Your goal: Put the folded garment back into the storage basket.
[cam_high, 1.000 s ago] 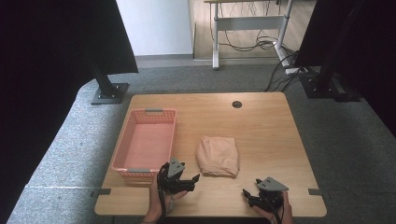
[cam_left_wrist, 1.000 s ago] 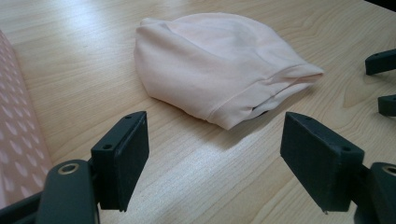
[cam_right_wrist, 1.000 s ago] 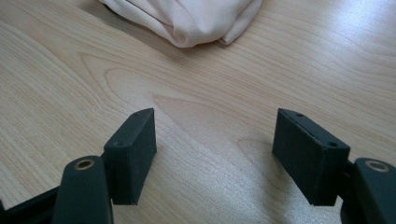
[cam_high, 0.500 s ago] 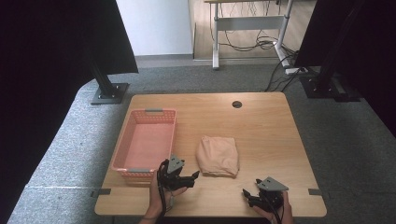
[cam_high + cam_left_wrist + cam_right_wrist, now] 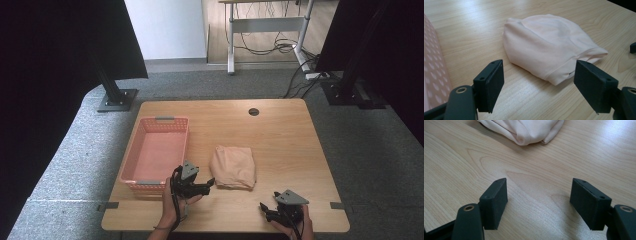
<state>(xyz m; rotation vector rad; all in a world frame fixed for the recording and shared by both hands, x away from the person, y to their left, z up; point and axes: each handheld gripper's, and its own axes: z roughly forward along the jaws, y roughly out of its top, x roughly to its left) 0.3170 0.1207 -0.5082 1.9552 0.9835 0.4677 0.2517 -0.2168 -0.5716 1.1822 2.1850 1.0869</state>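
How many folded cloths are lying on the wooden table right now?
1. The folded pale peach cloth lies mid-table, right of the pink plastic basket, just ahead of the open left gripper.

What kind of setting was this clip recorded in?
Probably a lab or office data-collection station: a bare wooden table on grey carpet, black stands flanking it, and a cabled desk behind. A folded cloth and pink basket are the props.
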